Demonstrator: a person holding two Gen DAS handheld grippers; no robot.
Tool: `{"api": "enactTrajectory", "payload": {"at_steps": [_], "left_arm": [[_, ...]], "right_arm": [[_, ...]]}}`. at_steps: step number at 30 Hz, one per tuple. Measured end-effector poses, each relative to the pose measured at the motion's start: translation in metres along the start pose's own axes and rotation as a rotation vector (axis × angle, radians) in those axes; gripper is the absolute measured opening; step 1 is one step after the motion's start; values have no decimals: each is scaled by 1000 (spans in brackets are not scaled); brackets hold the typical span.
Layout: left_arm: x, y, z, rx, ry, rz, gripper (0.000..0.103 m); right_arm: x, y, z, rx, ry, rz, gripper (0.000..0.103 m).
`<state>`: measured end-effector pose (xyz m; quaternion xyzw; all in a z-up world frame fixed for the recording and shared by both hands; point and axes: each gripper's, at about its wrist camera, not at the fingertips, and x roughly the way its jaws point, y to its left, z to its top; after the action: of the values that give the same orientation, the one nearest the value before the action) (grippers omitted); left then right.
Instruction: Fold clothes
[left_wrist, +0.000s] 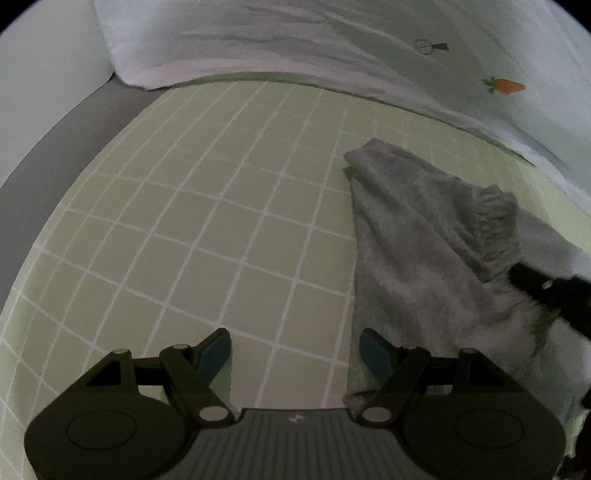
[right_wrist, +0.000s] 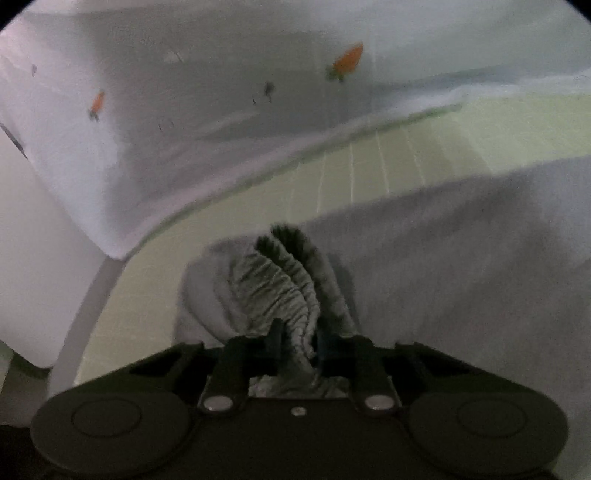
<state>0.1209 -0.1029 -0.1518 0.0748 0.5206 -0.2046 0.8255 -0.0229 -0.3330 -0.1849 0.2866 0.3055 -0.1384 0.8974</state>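
A grey fleece garment (left_wrist: 417, 266) lies on the green checked sheet (left_wrist: 221, 221), to the right in the left wrist view. Its ribbed cuff (left_wrist: 495, 232) is lifted and folded over the body. My left gripper (left_wrist: 295, 350) is open and empty, hovering over the sheet just left of the garment's edge. My right gripper (right_wrist: 299, 343) is shut on the ribbed cuff (right_wrist: 288, 280), which bunches up between the fingers; the rest of the garment (right_wrist: 461, 258) spreads to the right. The right gripper's black finger (left_wrist: 550, 291) shows at the right of the left wrist view.
A white quilt with carrot prints (left_wrist: 332, 44) lies bunched along the far side of the sheet; it also fills the upper left of the right wrist view (right_wrist: 147, 110). The bed's grey edge (left_wrist: 74, 129) curves at the left.
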Motion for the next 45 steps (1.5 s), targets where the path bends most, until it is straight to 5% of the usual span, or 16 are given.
{"api": "enactTrajectory", "payload": {"at_steps": [6,14,22,27,36,45], "left_arm": [[-5,-22,1,90,-12,-43,78],[7,-45,-10,212,38,-30,80],[-3,-54,-10,240,25,-14,81],[-19,-65,-17,268,-6,-14,84],[-41,-104,-33,307,-38,-33,86],[-49,-159,-49,315,-38,-27,88]], "right_arm": [[-58,-4,20,-77,-163,-65,15],[-26,-56,-13,-41,-23,-315,26],[-35,-69,-10,15,-9,-377,81],[-63,-79,-14,18,24,-411,99],[-119,-104,-13,25,-8,-514,101],[-159,-175,-15,99,15,-563,101]]}}
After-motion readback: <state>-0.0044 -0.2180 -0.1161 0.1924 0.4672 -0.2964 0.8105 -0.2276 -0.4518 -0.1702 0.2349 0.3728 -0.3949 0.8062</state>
